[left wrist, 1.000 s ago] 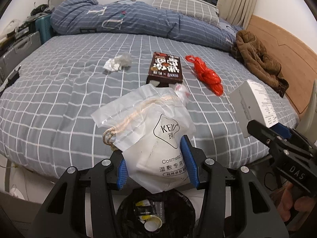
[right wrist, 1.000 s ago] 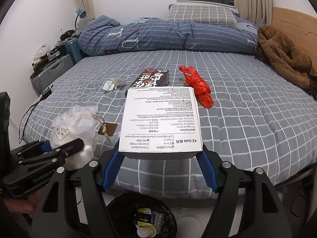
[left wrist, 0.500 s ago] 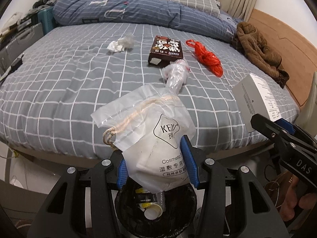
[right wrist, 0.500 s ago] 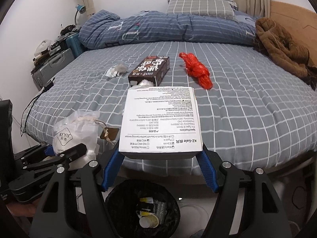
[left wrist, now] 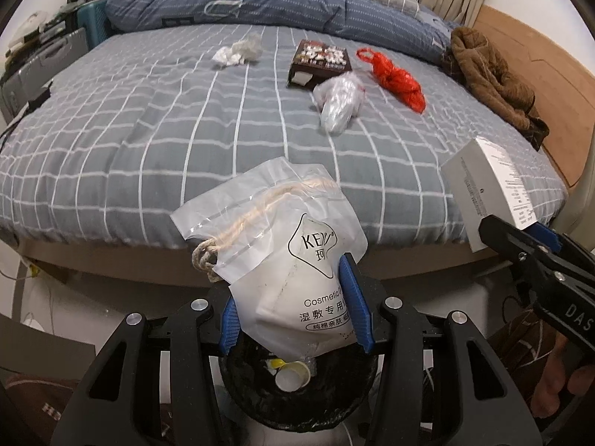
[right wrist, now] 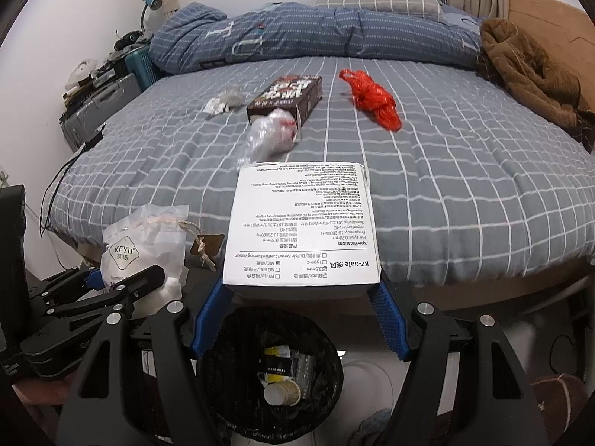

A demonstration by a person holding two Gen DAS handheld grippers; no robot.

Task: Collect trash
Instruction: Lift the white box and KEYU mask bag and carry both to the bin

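Trash comes first in the left wrist view: a translucent white plastic cosmetic pouch with a cream drawstring cord (left wrist: 286, 260) sits clamped between the blue pads of the left gripper (left wrist: 295, 319), hanging right above the round black-lined trash bin (left wrist: 297, 397) on the floor at the near edge of the bed. Down in the bin, a paper cup (left wrist: 292, 375) shows under the pouch. Over on the right, the right gripper (left wrist: 539, 245) comes in from the side, gripping a white cardboard box with printed text (left wrist: 487, 189); a bit of the person's hand shows under it. On the grey checked bedspread (left wrist: 148, 141) farther off lie a crumpled white tissue (left wrist: 238, 52), a dark brown snack box (left wrist: 321, 61), a clear crumpled plastic bag (left wrist: 338, 106) and a red plastic bag (left wrist: 394, 78).

Switch to the right wrist view, and the box (right wrist: 303, 226) fills the middle, its printed face up, held at its near end between the blue fingers (right wrist: 386, 319) of the right gripper (right wrist: 301, 319), above the bin (right wrist: 223, 364). Only here is the bin's fuller content seen, yellow-and-black wrappers beside the cup (right wrist: 280, 392). The left gripper (right wrist: 111, 278) appears low on the left, closed on the pouch (right wrist: 145, 245), whose brown tag (right wrist: 208, 243) shows only in this view. The brown jacket (right wrist: 531, 70) lies far right.
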